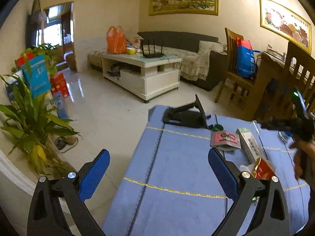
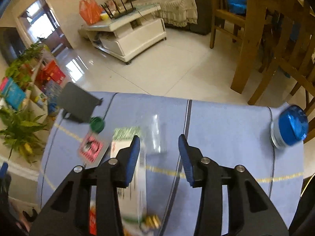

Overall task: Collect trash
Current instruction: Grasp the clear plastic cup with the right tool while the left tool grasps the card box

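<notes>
Trash lies on a table with a blue cloth: a pink wrapper, a long white and green box, a red packet and a green bottle cap. My left gripper is open and empty above the cloth, left of the trash. In the right wrist view my right gripper is open above the white box, with a clear plastic piece between its fingertips. The pink wrapper and green cap lie to its left. The red packet sits under the left finger.
A black folding stand sits at the table's far edge. A blue-lidded jar stands at the right corner. Beyond are a white coffee table, a sofa, wooden chairs and potted plants at left.
</notes>
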`<move>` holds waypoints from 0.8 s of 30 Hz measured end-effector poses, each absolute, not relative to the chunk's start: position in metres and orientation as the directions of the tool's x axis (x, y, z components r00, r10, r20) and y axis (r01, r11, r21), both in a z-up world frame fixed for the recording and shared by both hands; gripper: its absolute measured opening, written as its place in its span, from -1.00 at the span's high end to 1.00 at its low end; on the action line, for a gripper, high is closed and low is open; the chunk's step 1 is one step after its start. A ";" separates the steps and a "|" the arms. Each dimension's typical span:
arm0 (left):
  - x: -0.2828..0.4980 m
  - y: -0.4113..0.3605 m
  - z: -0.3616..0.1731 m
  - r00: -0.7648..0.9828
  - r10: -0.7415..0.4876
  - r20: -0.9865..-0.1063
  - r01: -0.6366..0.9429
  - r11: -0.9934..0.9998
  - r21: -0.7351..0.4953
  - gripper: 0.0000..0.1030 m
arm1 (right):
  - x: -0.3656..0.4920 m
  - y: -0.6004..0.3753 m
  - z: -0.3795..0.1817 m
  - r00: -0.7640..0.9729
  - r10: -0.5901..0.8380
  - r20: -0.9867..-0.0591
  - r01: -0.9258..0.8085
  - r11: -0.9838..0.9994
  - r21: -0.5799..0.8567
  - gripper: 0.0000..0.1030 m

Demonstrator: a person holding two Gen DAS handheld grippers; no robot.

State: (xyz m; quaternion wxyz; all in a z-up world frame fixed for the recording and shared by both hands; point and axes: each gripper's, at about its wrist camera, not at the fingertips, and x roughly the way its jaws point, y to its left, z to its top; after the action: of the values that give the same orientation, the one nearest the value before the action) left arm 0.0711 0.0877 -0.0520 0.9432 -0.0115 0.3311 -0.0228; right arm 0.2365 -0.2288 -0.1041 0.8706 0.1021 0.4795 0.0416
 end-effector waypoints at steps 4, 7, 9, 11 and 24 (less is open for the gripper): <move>0.075 0.084 -0.066 0.761 -0.078 -0.645 0.055 0.997 -0.056 -0.87 | 0.259 -0.218 -0.117 0.514 0.140 -0.846 0.029 0.983 0.180 0.12; 0.079 0.078 -0.071 0.747 -0.100 -0.657 0.073 0.995 -0.068 -0.87 | 0.272 -0.213 -0.127 0.493 0.127 -0.861 0.026 0.987 0.161 0.05; 0.083 0.073 -0.073 0.739 -0.117 -0.663 0.087 0.993 -0.079 -0.88 | 0.271 -0.212 -0.134 0.480 0.131 -0.868 0.028 0.986 0.165 0.09; 0.086 0.068 -0.073 0.735 -0.128 -0.666 0.097 0.992 -0.084 -0.87 | 0.273 -0.213 -0.141 0.463 0.157 -0.872 0.021 0.982 0.188 0.19; 0.176 0.006 -0.100 0.561 -0.310 -0.768 0.093 0.945 -0.314 -0.87 | 0.121 -0.301 -0.116 0.609 0.381 -0.696 0.052 0.856 0.515 0.21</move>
State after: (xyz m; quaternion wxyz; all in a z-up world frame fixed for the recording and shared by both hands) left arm 0.1764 0.0059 -0.1005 0.8752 -0.1198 0.4543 -0.1151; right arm 0.1213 -0.3009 -0.1161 0.8611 0.2511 0.4317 0.0954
